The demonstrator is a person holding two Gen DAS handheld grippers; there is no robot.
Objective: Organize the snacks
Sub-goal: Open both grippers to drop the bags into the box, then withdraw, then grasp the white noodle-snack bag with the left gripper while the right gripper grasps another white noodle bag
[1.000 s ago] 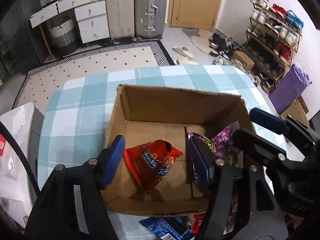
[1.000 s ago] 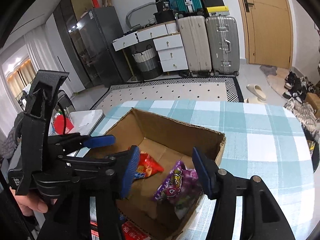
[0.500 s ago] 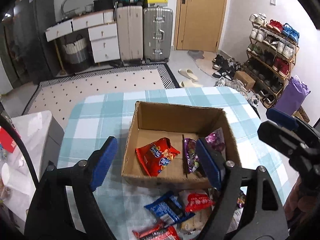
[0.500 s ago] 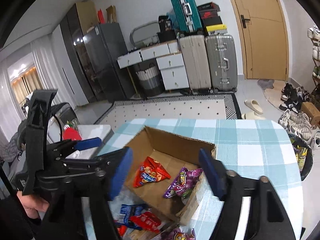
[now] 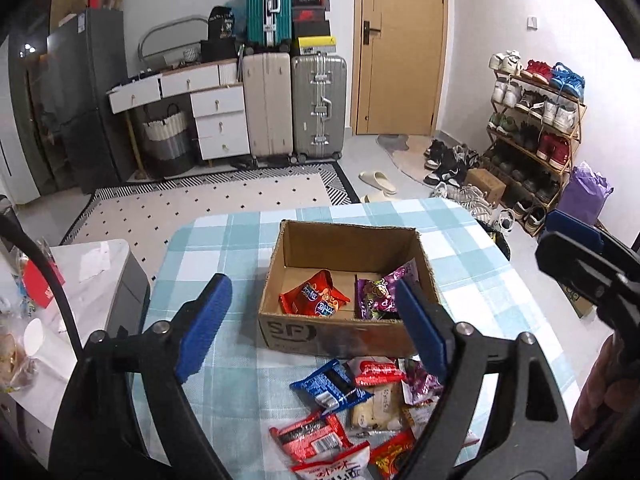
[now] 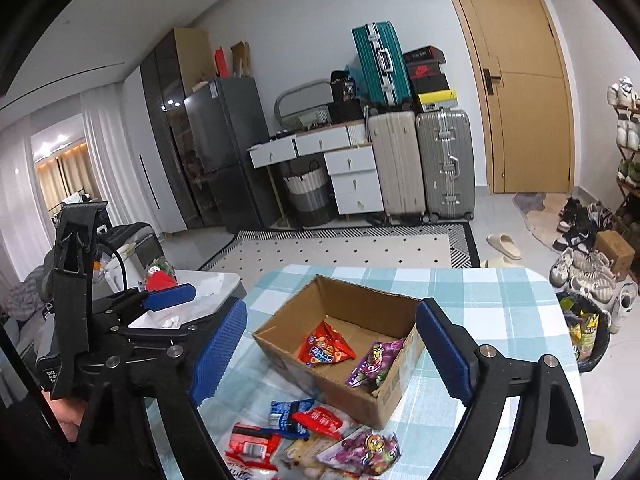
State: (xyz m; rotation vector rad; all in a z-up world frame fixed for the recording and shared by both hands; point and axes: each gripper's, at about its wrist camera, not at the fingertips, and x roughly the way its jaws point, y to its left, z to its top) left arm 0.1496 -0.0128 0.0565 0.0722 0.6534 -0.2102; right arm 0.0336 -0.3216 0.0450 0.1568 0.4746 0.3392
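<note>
Table cloth point(image 5: 224, 240): teal-and-white check. Cardboard box point(image 5: 344, 334): brown, black logo. Inside: orange-red packet point(image 5: 314, 294), purple packet point(image 5: 378, 292). Loose near table's near edge: blue packet point(image 5: 330, 386), red packet point(image 5: 374, 372). Rug point(image 5: 208, 204): cream, black dots, striped border.

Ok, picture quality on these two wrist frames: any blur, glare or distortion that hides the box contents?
Left wrist view: strong fisheye bending and dark corners, yet the cardboard box and its orange packet are sharp; the near fingers look soft. Right wrist view: same curvature, even indoor light, glare only on the dark cabinet; the purple packet reads clearly.
</note>
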